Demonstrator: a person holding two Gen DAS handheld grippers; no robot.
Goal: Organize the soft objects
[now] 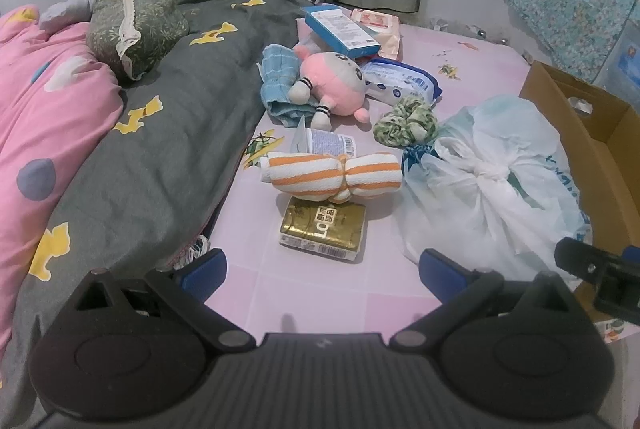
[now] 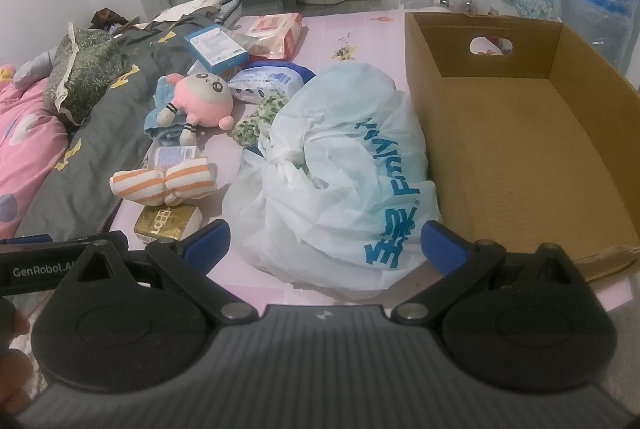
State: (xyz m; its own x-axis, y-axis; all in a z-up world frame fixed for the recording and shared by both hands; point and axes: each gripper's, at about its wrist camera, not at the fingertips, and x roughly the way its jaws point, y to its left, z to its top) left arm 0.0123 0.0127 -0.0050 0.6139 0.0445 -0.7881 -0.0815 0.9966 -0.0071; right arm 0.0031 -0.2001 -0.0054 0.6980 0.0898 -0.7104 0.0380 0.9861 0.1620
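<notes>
Brown cardboard box (image 2: 520,149) lay bare; nothing sorted yet.
Pink plush toy (image 2: 208,99) and striped towel roll (image 2: 164,181) awaited; left gripper (image 1: 322,269) and right gripper (image 2: 326,245) were both spread, grasping nothing.

One plush toy (image 1: 334,85), one striped towel roll (image 1: 332,175), one green scrunchie (image 1: 406,121), one knotted plastic bag (image 2: 336,181), one cardboard box (image 2: 520,149), two wipe packs (image 1: 400,83), at twelve o'clock.

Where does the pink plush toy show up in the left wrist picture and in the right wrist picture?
Left wrist view: the pink plush toy lies just above centre, on a blue cloth.
Right wrist view: it sits left of centre, further from the cardboard box.
Shared landmark: the orange striped towel roll lies just in front of the toy in both.
</notes>
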